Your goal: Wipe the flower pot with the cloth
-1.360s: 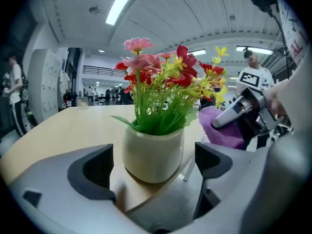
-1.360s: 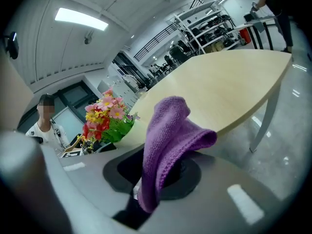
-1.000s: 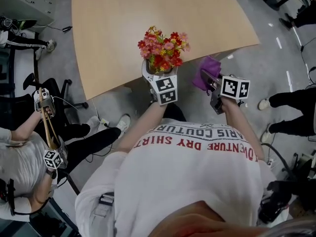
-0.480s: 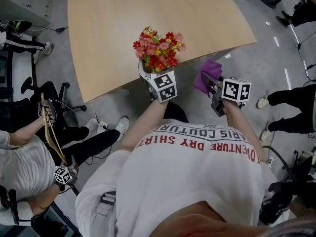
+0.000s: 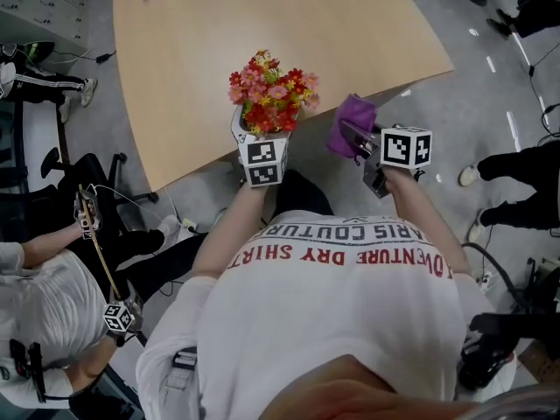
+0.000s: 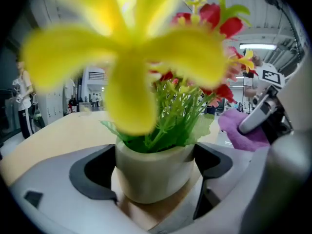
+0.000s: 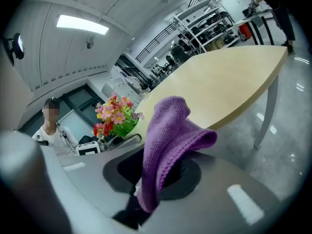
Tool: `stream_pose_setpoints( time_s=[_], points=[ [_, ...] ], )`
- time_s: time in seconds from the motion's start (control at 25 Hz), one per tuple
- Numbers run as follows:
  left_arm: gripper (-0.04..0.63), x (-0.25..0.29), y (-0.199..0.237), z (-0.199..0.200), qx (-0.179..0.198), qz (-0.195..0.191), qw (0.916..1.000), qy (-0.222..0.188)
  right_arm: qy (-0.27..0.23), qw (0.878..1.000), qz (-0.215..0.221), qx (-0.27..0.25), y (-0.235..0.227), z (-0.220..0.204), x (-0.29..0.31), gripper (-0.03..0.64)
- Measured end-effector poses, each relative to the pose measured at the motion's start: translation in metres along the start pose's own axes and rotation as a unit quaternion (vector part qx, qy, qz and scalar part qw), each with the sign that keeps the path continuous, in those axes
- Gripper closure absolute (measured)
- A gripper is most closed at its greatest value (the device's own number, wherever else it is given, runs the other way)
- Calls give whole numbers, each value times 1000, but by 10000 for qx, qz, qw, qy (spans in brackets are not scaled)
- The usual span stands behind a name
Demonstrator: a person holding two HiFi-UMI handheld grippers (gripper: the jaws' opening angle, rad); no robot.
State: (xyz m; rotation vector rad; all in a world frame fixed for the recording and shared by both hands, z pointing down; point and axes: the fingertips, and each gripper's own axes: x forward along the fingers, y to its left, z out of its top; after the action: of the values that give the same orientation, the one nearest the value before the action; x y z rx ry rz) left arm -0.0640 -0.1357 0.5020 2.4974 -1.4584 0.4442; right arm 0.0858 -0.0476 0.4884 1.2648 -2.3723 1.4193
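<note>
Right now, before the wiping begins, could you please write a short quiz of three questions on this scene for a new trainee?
1. True or false: the left gripper is closed around the flower pot.
2. Which colour is the cloth held in the right gripper? A) green B) purple C) white
3. Short answer: is the cloth touching the flower pot?

Key
1. True: one jaw stands on each side of the pot.
2. B
3. No, they are apart.
</note>
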Motion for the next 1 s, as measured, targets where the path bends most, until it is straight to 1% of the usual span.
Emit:
stream_pose_setpoints(
  time_s=[0.12,0.24,0.4,0.52,0.6,0.68,1.0],
  points=[
    [89,-4,-2,2,219,-563,9982,-41,21,9997,224,-18,14,1,12,566],
    [89,-4,-1,4,378,-1034,9939,-6,97,9991,401,-52,23,11,27,566],
    [89,-4,0,7,603,-1618,9849,76,231,9977,631,-91,34,23,45,566],
    [89,-7,1,12,717,-1946,9782,100,297,9963,800,-85,48,32,56,566],
    [89,-11,3,14,745,-2077,9753,60,339,9955,881,-93,58,36,65,566],
    [89,-14,4,16,750,-2125,9743,17,414,9951,892,-120,61,37,74,566],
    [89,-14,-1,18,801,-2109,9742,-67,692,9934,886,-226,52,31,92,567]
  ],
)
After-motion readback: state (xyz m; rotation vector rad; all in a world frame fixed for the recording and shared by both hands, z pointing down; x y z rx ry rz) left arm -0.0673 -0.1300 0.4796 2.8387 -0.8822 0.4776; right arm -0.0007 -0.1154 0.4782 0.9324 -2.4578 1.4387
